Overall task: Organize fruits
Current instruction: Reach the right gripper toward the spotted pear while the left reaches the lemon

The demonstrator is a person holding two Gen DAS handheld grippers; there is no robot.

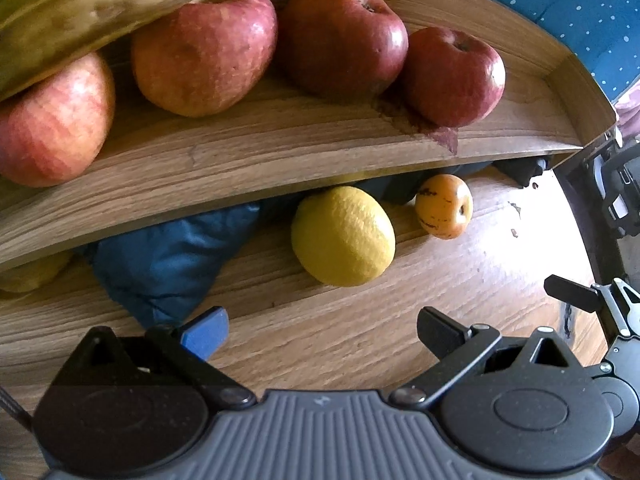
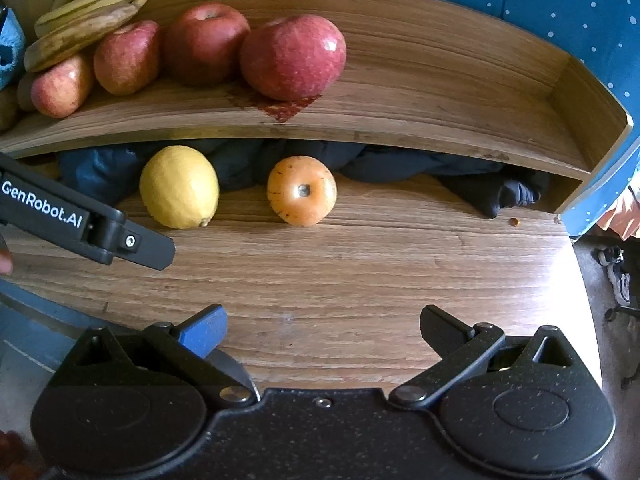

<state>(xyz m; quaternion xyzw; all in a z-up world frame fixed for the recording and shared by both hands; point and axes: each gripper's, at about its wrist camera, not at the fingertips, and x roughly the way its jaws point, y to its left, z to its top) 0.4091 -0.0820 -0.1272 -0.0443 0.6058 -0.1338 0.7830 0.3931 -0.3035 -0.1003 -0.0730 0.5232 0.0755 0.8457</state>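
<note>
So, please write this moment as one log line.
left hand-held gripper open | right hand-held gripper open | lemon, orange fruit on table | apples on shelf

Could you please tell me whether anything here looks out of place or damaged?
Yes. A reddish stain marks the wooden shelf under the rightmost apple. The lemon and orange fruit lie loose on the table, and crumpled blue cloth is stuffed beneath the shelf.

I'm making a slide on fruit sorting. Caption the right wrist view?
Open right gripper faces a yellow lemon and orange round fruit below a wooden shelf of red apples.
</note>
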